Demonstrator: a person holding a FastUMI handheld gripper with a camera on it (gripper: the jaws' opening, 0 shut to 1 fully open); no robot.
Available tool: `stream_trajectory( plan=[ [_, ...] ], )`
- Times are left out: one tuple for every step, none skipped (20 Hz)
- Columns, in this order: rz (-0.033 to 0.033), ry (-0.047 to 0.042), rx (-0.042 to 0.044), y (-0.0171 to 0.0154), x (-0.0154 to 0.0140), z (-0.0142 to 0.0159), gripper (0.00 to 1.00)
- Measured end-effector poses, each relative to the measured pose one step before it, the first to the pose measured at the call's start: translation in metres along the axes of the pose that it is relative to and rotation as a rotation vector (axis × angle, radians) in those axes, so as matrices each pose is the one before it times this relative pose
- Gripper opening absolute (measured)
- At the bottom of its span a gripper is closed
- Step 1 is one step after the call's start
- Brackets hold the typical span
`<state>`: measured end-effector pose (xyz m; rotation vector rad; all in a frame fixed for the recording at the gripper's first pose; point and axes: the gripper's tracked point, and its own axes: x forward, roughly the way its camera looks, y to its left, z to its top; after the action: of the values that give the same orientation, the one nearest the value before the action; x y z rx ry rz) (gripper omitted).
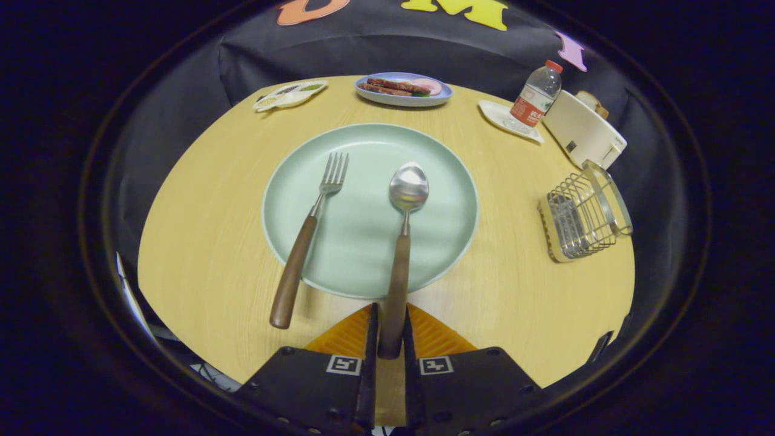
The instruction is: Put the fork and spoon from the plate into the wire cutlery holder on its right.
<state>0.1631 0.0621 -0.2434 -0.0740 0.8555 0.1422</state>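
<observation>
Right now your biggest thing is the round wooden surface point(212, 242), which fills the middle of the frame. On it, in the center, sits the big green plate point(436, 242). At the right of the frame stands the wire cutlery holder point(584, 212), well apart from the plate, and it looks tipped toward you. Behind it, in the upper right, are a white box point(581, 136) and a water bottle point(537, 97). At the top middle is a small blue plate of food point(402, 97), and to its left a little white tray point(290, 95).

The fork point(309, 239) lies on the left half of the green plate, with its brown handle hanging over the rim toward you. The spoon point(402, 254) lies on the right half, its bowl on the plate and its brown handle pointing straight down the frame.

Your tool point(390, 333) is at the bottom middle. Its two fingers sit close on each side of the spoon's handle end and seem to be pinching it, so you look to be grasping the spoon.

I think you are on the first step: picking up the spoon. Next, lift it clear of the plate, swing it over to the right, and lower it handle or bowl first into the holder's open top. Go gently, since the spoon is held only by its tip and could swing or slip.
</observation>
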Motion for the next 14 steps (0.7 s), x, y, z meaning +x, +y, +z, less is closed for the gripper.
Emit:
stream_trajectory(
  plan=[
    [-0.02992, -0.00183, -0.01206, -0.00663, -0.00517, 0.0017, 0.17],
    [0.0064, -0.00911, -0.00546, 0.00044, 0.00271, -0.00056, 0.13],
    [0.01231, -0.00673, -0.00387, 0.00123, -0.00133, 0.00052, 0.12],
    [0.00414, -0.01457, -0.00382, -0.00108, -0.00276, 0.0026, 0.12],
    [-0.00235, -0.01106, 0.00053, -0.00219, -0.00551, 0.0023, 0.1],
    [0.00587, -0.00861, 0.00132, 0.00097, -0.00134, 0.00145, 0.07],
    [0.01023, -0.01539, 0.00169, 0.0006, -0.00505, 0.00332, 0.07],
    [0.00698, -0.01228, -0.00336, -0.00007, -0.00325, 0.00222, 0.07],
    [0.00264, -0.0118, -0.00751, -0.00132, -0.00429, 0.00148, 0.07],
    [0.00153, -0.00703, -0.00497, -0.00121, -0.00425, 0.00095, 0.07],
    [0.00501, -0.00853, -0.00163, -0.00047, -0.00443, 0.00115, 0.07],
    [0.00537, -0.01465, -0.00432, -0.00129, -0.00501, 0.00191, 0.07],
    [0.00352, -0.01382, -0.00699, -0.00146, -0.00372, 0.0022, 0.07],
    [0.00433, -0.01137, -0.01163, -0.00168, -0.00369, 0.00063, 0.07]
  ],
)
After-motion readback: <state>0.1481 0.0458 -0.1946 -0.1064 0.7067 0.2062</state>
